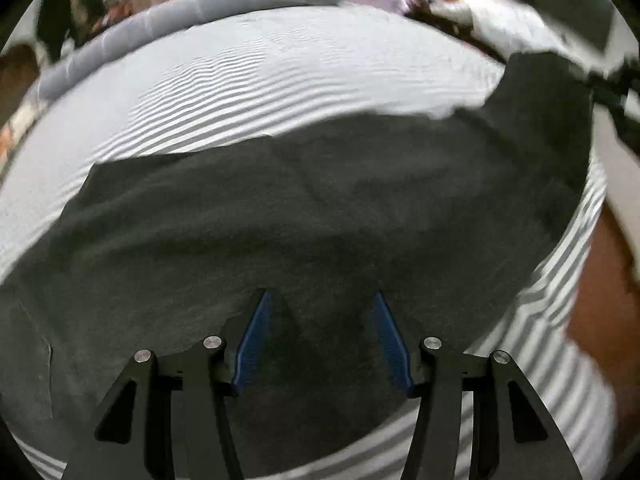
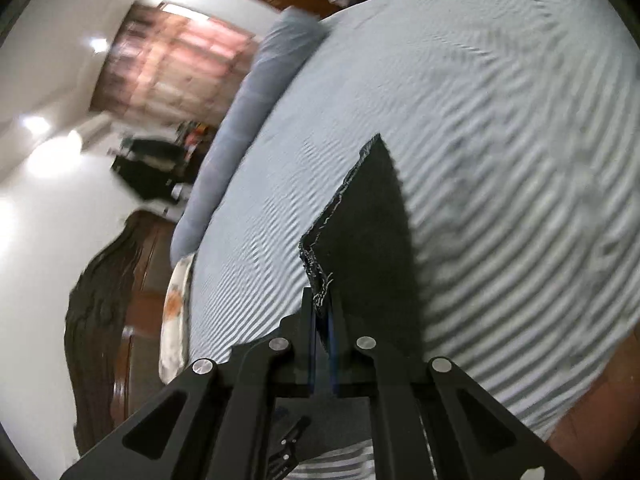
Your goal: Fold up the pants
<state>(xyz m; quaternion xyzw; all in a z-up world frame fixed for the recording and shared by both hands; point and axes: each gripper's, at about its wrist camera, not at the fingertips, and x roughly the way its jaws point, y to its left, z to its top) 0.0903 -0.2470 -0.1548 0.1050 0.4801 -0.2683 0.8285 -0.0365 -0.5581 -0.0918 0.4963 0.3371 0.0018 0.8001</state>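
Low in the left wrist view, the left hand-held gripper [image 1: 320, 300] has its blue pads [image 1: 256, 336] standing apart with nothing pressed between them, their tips over the dark pants [image 1: 304, 208]. That cloth lies spread across the middle of the frame, from the lower left edge up to the upper right, where a corner of it rises toward a blurred black shape at the right edge. Under the pants is the bed [image 1: 248, 80] in a grey-and-white striped sheet, which fills the upper half of the frame and shows again at the lower right. A grey pillow [image 1: 208, 4] lies along the bed's far edge at the top. At the bottom centre of the right wrist view, the right hand-held gripper [image 2: 324, 312] has its jaws together, clamped on a frayed hem of the pants [image 2: 368, 232]. The cloth stands up from the grip as a dark wedge toward the middle of the frame, with the striped bed [image 2: 500, 140] behind it. The pillow [image 2: 256, 100] runs along the bed's left edge, and a dark wooden footboard [image 2: 104, 300] shows at the lower left.
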